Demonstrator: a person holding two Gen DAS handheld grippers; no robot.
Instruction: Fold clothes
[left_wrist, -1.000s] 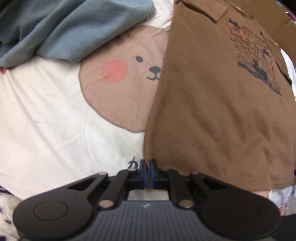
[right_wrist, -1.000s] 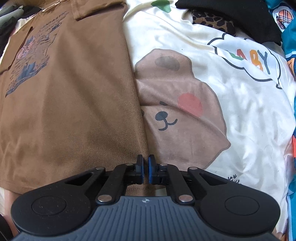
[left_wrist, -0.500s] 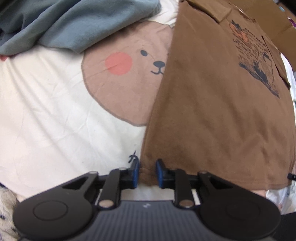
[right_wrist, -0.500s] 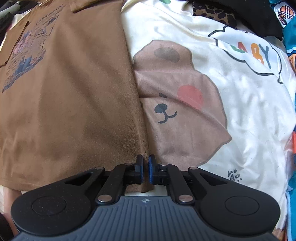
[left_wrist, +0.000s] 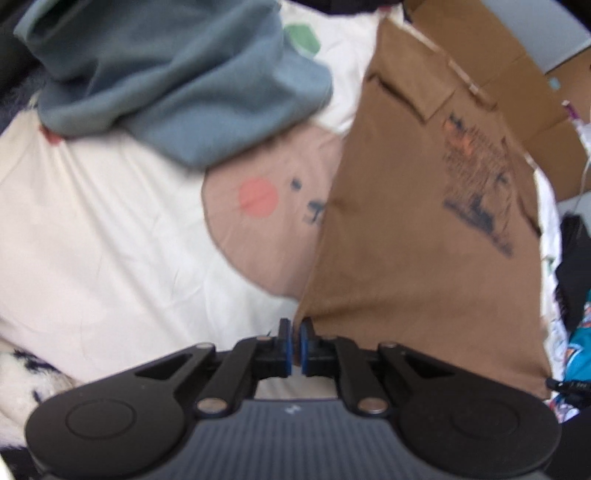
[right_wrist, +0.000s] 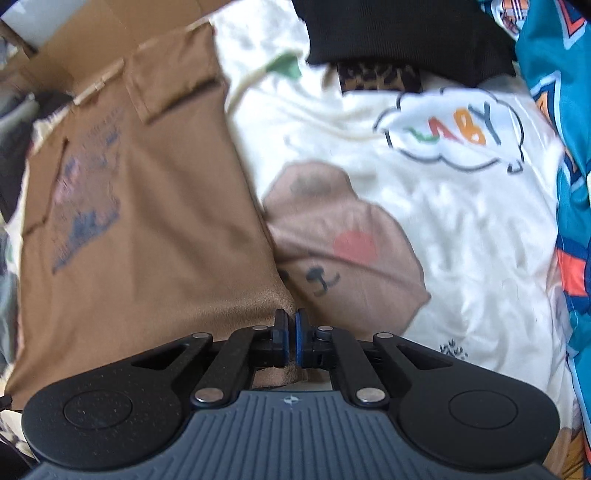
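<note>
Left gripper (left_wrist: 294, 334): jaws just drawn together, now pinched on near left hem corner of brown shirt (left_wrist: 424, 229); corner cloth pulled up into a peak at the pads.
Right gripper (right_wrist: 290, 325): jaws together, clamped on near right hem corner of brown shirt (right_wrist: 147, 229); cloth bunched under the pads.
Step in hand: judged as start of hem-to-collar fold; both near corners gripped and coming off the bedsheet (left_wrist: 110, 240).
Method: raise both corners evenly; keep hem taut between grippers, no sag at centre; carry away toward collar; lay hem square along shoulder line.
Risk: thin pinch at left corner, possible slip; uneven lift likely to skew the fold.
Shirt position: flat, print side up, on bedsheet between its two bear prints; far end reaching cardboard box (left_wrist: 509, 70) at far edge of bed.
Long axis: hem to collar, running straight away from grippers.
Heading: collar at far end, hem nearest; sleeves already folded in, outline narrow.
Surroundings: blue-grey garment (left_wrist: 177, 77) heaped at far left of bedsheet, apart from shirt; black garment (right_wrist: 399, 33) at far right.
</note>
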